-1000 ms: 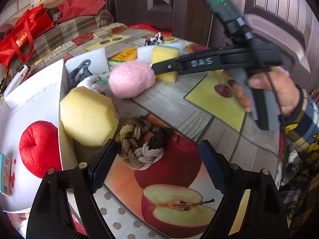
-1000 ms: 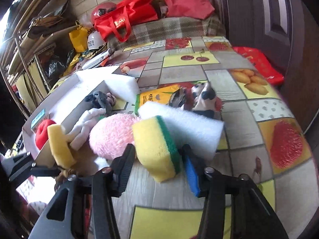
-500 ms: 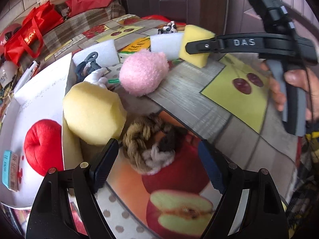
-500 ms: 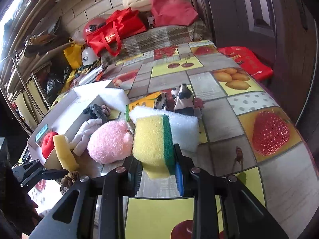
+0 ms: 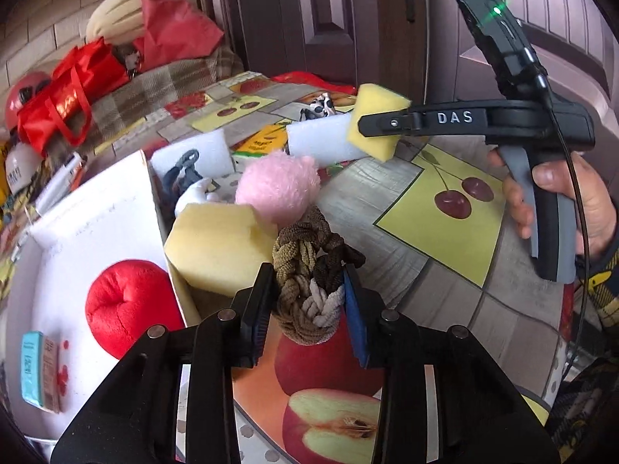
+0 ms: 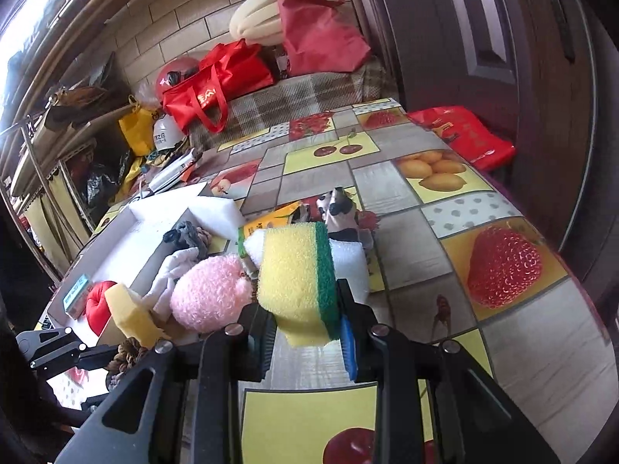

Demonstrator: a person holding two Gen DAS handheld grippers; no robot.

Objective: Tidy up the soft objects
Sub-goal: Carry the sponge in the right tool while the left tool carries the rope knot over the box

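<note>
Braided rope ring [image 5: 307, 290]: brown, tan and white; upright, pinched on both sides.
Scouring sponge [image 6: 300, 280]: yellow with green face; clamped, lifted off table.
Pink pompom [image 5: 277, 188]: fluffy, on table beside white box [image 5: 96, 208].
Red plush [image 5: 127, 307]: inside box.

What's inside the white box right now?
Inside the white box: a red plush and a small blue-labelled packet near its edge. The yellow foam block leaning on the box wall hides the corner behind it.

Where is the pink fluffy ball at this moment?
The pink fluffy ball sits on the table just outside the white box, between the pale yellow foam block and the white foam slab.
</note>
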